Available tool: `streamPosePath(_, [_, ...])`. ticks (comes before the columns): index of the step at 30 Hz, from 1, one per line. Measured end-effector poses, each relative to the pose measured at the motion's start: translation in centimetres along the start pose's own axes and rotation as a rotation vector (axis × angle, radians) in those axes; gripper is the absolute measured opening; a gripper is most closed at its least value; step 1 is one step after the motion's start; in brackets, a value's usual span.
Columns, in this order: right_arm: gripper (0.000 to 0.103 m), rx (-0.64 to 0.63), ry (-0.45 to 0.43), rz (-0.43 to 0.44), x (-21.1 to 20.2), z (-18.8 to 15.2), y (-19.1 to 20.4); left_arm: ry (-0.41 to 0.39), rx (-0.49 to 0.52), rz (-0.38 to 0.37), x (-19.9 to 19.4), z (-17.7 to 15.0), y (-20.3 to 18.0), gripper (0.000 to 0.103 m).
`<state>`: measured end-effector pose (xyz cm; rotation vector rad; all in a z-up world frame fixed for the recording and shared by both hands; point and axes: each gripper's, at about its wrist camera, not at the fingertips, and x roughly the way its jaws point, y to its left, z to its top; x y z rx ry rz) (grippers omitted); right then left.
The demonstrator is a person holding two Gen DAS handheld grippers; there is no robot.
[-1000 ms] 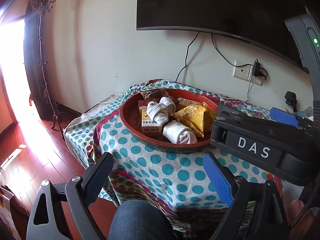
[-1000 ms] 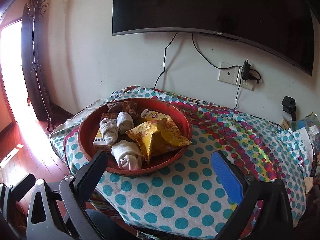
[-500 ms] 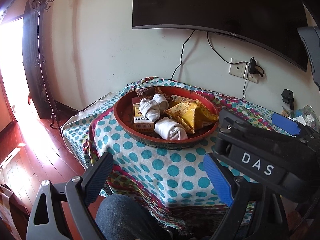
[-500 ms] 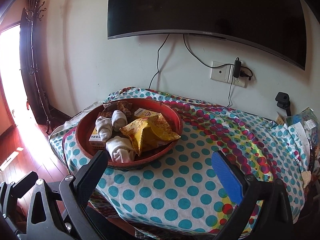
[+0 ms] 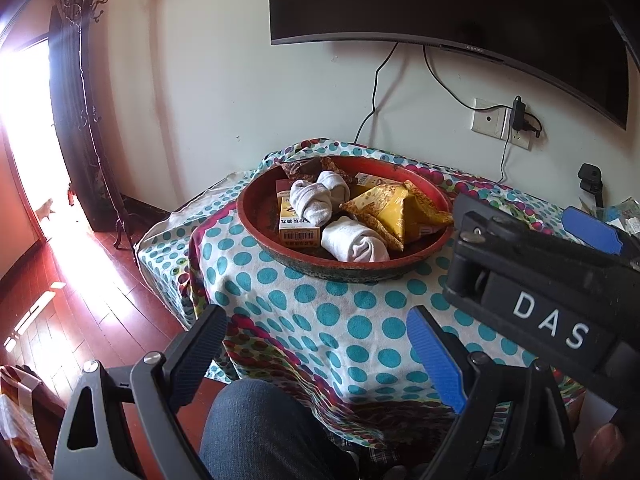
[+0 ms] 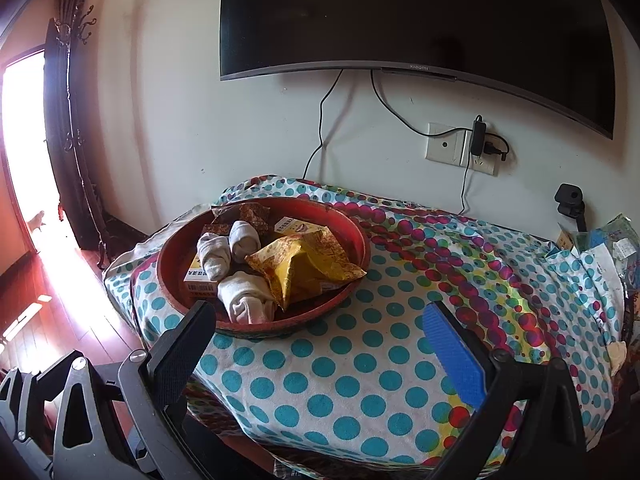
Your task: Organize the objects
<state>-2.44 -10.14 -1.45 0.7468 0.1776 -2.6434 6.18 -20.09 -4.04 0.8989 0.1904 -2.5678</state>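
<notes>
A red round tray (image 5: pixel 256 216) (image 6: pixel 356 236) sits on the polka-dot tablecloth (image 5: pixel 340 320) (image 6: pixel 340 380). It holds rolled white socks (image 5: pixel 354 240) (image 6: pixel 244 300), a yellow snack bag (image 5: pixel 392 210) (image 6: pixel 304 264), a small orange medicine box (image 5: pixel 298 228) (image 6: pixel 198 280) and brown packets (image 6: pixel 248 212). My left gripper (image 5: pixel 316 344) is open and empty, back from the table's front edge. My right gripper (image 6: pixel 316 340) is open and empty, above the front of the cloth; its body (image 5: pixel 540 300) fills the right of the left wrist view.
A wall-mounted TV (image 6: pixel 400 16) hangs above the table with cables and a wall socket (image 6: pixel 460 148). Papers and packets (image 6: pixel 600 240) lie at the table's right end. A coat stand (image 5: pixel 84 80) and a bright doorway are at the left. The person's knee (image 5: pixel 260 432) is below.
Both grippers have drawn back and up from the table, so the tray looks smaller and farther. Both stay open and empty.
</notes>
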Motion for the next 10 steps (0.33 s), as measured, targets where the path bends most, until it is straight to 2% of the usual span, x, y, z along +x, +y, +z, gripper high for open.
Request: streamPosePath(10, [0.103, 0.009, 0.002, 0.016, 0.07, -0.08, -0.13, 0.013, 0.003, -0.004, 0.21, -0.06, -0.19, 0.094])
